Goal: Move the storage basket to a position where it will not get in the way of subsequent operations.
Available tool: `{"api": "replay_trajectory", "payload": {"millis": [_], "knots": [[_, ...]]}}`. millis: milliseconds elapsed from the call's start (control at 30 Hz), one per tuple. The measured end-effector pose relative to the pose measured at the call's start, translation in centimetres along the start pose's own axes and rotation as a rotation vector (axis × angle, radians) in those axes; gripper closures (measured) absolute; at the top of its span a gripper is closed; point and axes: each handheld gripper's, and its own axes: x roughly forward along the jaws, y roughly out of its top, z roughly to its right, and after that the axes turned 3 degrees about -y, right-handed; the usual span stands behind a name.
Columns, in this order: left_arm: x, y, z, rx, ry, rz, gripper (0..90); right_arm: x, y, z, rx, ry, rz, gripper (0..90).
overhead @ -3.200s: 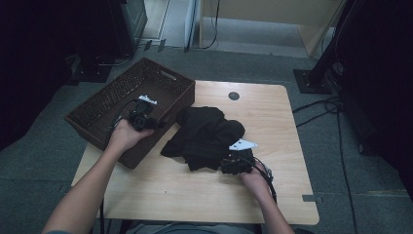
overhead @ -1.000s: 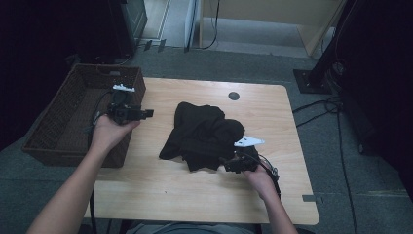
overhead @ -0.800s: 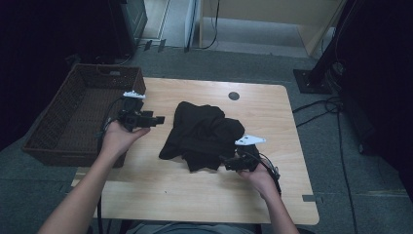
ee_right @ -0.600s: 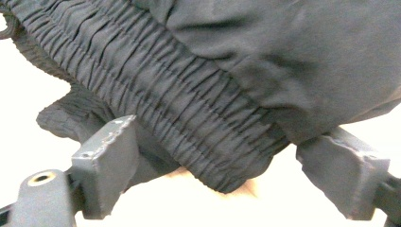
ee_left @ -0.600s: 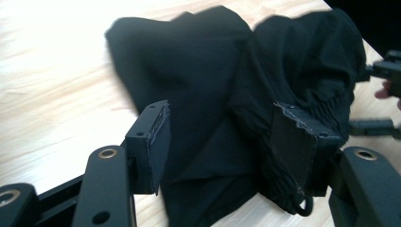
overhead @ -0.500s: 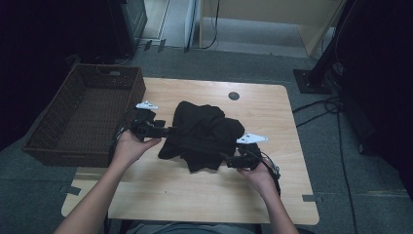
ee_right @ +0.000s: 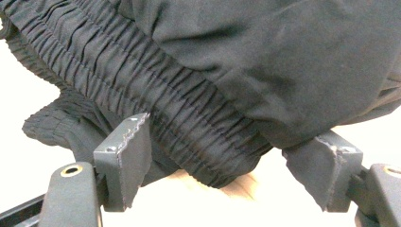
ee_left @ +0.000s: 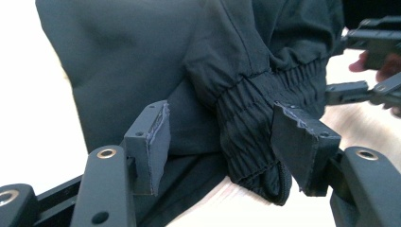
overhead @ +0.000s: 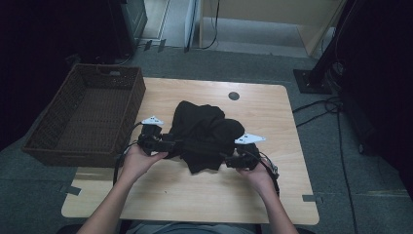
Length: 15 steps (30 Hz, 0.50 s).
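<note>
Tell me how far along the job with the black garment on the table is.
Done: the black garment lies bunched on the table, and the basket stands beside it. In hand: the left tongs and right tongs each straddle an elastic band, pads not yet pressing. Left: gripping and whatever handling follows.

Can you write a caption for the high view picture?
Two grippers reach into black clothes beside a basket.

The garment [overhead: 204, 134] is matt black woven cloth, smooth on its panels, ribbed and puckered at the elastic cuff [ee_left: 255, 127]; the table [overhead: 195, 195] is pale, smooth wood; the basket [overhead: 48, 151], at nine o'clock, is rough brown wicker; the pads [ee_right: 125, 156] look matt grey, frayed at their edges.
</note>
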Motion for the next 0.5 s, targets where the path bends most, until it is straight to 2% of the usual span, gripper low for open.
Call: {"api": "replay_trajectory", "payload": {"millis": [200,333,400,500], "knots": [[-0.7,-0.3,0.3,0.044,0.017,-0.012,37.9,0.5,0.1,-0.2,-0.002,0.003,-0.014,27.3],[-1.0,-0.5,1.0,0.072,-0.003,-0.014,37.2,1.2,0.0,-0.1,-0.008,-0.001,-0.036,28.2],[-0.9,-0.7,1.5,0.082,-0.045,-0.016,36.3,1.4,0.1,-0.1,0.000,0.002,-0.046,28.5],[-0.5,-1.1,2.2,0.116,-0.047,-0.033,35.4,1.5,0.1,-0.2,0.001,0.002,-0.039,30.3]]}}
